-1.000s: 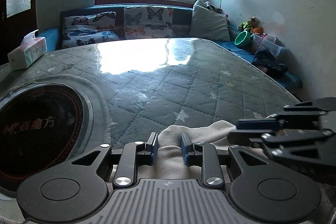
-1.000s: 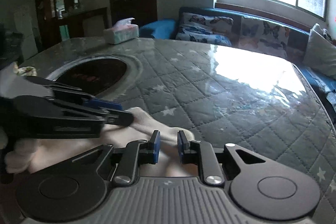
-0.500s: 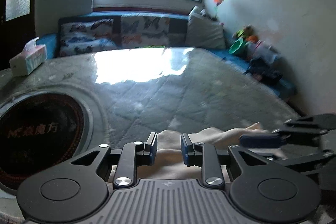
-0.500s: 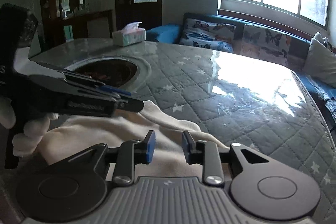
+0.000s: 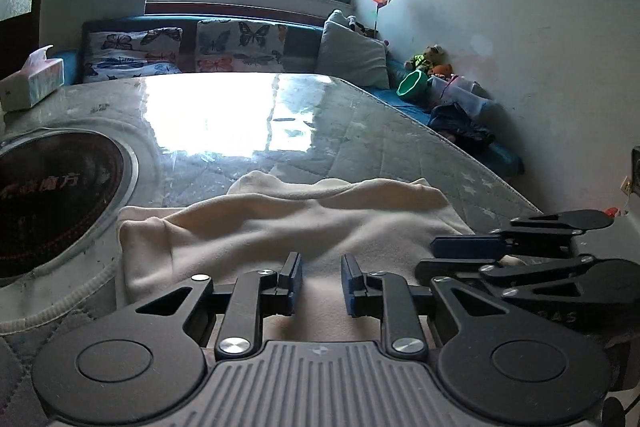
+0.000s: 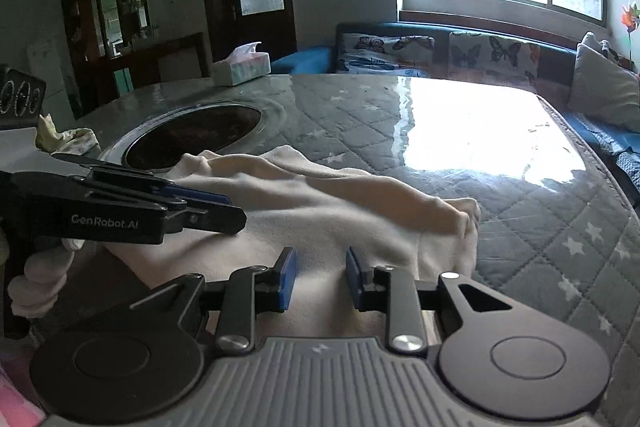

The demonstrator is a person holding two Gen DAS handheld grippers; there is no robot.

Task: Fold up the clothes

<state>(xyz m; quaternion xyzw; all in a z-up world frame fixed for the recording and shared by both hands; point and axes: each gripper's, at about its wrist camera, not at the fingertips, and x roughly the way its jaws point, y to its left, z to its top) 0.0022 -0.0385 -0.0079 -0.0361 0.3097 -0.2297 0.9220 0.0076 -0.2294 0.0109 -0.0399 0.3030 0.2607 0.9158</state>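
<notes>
A cream garment [image 5: 288, 227] lies folded over on the quilted table cover, its far edge bunched; it also shows in the right wrist view [image 6: 320, 211]. My left gripper [image 5: 320, 285] hovers over its near edge with the jaws apart and nothing between them. My right gripper [image 6: 318, 277] is open the same way over the near edge. Each gripper shows from the side in the other's view, the right one [image 5: 472, 255] and the left one [image 6: 208, 211], both low over the cloth.
A round dark inset [image 5: 44, 195] sits in the table to the left of the garment. A tissue box [image 5: 32, 83] stands at the far left edge. A sofa with butterfly cushions [image 5: 224, 47] runs behind. The table's right edge [image 5: 480, 163] drops to the floor.
Both grippers have pulled back toward me and opened wider. The garment, bunched right under them before, now lies spread out in front.
</notes>
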